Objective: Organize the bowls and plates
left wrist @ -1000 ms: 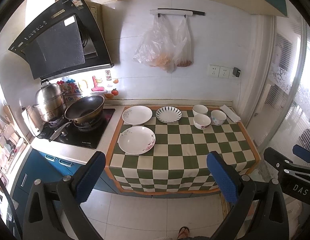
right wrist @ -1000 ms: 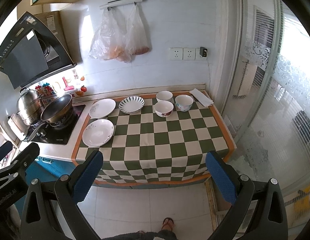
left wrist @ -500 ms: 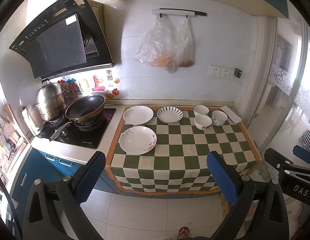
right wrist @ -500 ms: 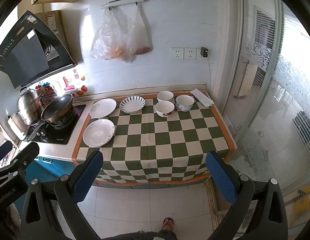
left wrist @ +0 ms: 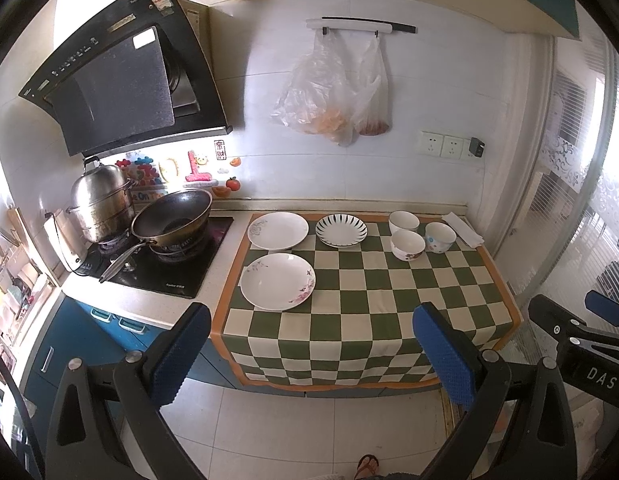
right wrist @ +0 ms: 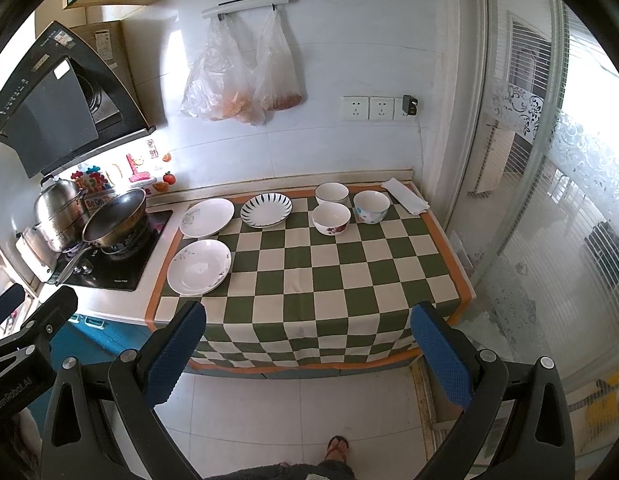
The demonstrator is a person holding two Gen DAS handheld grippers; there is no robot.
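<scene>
Three plates lie on the left of a green checked cloth: a floral white plate in front, a white plate behind it, a black-striped plate beside that. Three bowls stand at the back right: a white bowl, a floral bowl, a dotted bowl. The same plates and bowls show in the right wrist view. My left gripper and right gripper are open and empty, held well back from the counter above the floor.
A stove with a wok and a steel pot is left of the cloth. A folded white cloth lies at the back right corner. Plastic bags hang on the wall. A glass partition stands right.
Both grippers have drifted slightly, so the counter sits a little differently in view. Nothing on the counter has moved and both grippers stay open.
</scene>
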